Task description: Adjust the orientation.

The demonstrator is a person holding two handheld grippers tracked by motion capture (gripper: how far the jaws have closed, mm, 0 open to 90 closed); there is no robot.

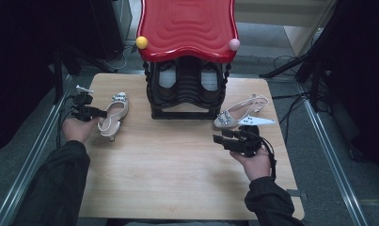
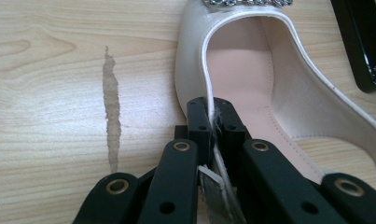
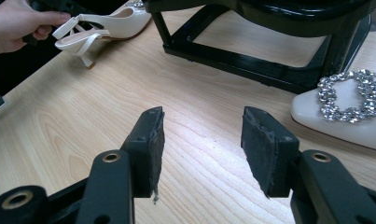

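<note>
Left gripper (image 2: 212,122) jaws clamped on rim of cream slingback shoe (image 2: 251,79) on wooden desk (image 2: 50,93); right gripper (image 3: 202,144) jaws held apart, nothing gripped.

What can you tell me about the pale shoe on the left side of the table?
The cream slingback heeled shoe looks like smooth leather, with a pinkish insole, a sparkly jewelled buckle at its toe and a thin heel strap. It stands upright on the light wooden table, beside the black shoe rack. The left gripper is shut on its side rim.
</note>
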